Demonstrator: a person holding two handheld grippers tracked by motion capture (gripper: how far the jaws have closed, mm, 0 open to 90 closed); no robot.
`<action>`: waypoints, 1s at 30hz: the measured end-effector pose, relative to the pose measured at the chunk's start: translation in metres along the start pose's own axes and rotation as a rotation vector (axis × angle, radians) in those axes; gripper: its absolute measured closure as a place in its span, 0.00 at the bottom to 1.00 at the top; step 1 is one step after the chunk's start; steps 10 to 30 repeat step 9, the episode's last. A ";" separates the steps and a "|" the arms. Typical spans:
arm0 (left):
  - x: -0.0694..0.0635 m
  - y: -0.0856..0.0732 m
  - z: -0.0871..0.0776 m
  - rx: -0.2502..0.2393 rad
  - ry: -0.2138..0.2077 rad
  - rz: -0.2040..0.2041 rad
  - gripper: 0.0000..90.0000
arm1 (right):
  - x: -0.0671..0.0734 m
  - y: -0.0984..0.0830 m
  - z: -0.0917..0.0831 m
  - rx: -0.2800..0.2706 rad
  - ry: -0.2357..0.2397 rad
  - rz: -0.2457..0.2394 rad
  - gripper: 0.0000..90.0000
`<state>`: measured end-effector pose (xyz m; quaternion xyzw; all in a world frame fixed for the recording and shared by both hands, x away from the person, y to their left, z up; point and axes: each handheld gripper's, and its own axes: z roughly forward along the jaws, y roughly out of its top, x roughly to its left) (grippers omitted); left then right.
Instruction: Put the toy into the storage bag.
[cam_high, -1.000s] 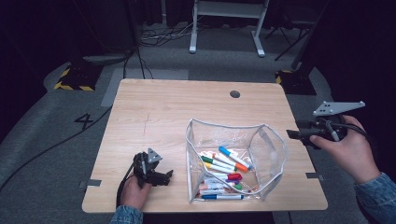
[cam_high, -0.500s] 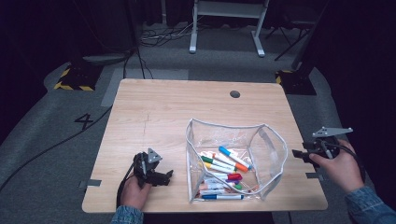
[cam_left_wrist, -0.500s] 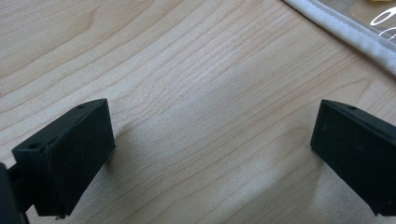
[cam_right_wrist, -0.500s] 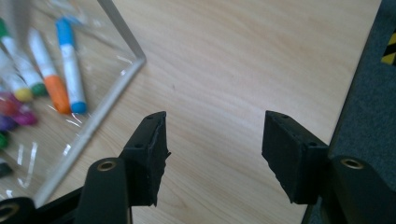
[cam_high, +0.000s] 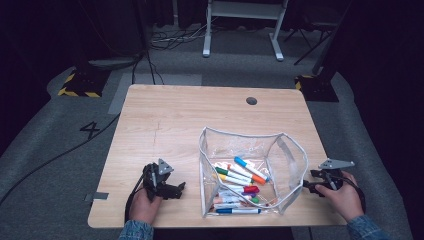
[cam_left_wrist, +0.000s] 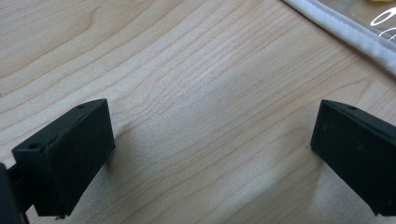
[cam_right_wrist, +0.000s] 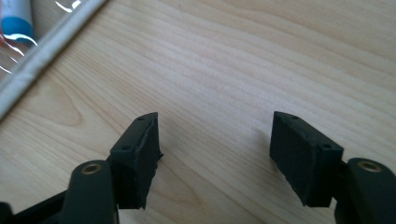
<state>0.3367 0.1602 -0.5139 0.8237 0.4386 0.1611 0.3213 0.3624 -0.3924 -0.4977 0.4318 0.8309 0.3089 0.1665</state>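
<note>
A clear plastic pouch (cam_high: 250, 150) with a white trim stands open on the wooden table (cam_high: 175, 120), with several coloured markers (cam_high: 240, 182) lying inside. My left gripper (cam_high: 177, 189) rests on the table left of the pouch, jaws wide apart over bare wood (cam_left_wrist: 210, 158), with the pouch's trim (cam_left_wrist: 345, 30) at the upper right of its view. My right gripper (cam_high: 307, 184) sits low at the table's right edge beside the pouch. Its jaws have just been opening and stand open (cam_right_wrist: 215, 154) with nothing between them. The pouch's trim (cam_right_wrist: 42, 56) and a blue marker (cam_right_wrist: 16, 18) show at the upper left of its view.
A round dark cable hole (cam_high: 251, 100) sits near the table's far edge. A strip of grey tape (cam_high: 100, 196) marks the front left corner. Cables and a white table frame (cam_high: 240, 30) lie on the grey floor beyond.
My right hand has come down from above the table's right edge to table level beside the pouch. The left hand has stayed where it was.
</note>
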 end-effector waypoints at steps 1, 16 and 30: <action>0.000 0.000 0.000 0.000 0.000 0.000 0.00 | 0.001 -0.003 0.002 -0.032 -0.005 0.003 0.30; 0.000 0.000 0.000 -0.001 0.000 0.001 0.00 | 0.003 -0.012 0.007 -0.128 -0.006 0.012 0.23; 0.000 0.000 0.000 -0.001 0.000 0.001 0.00 | 0.003 -0.012 0.007 -0.128 -0.006 0.012 0.23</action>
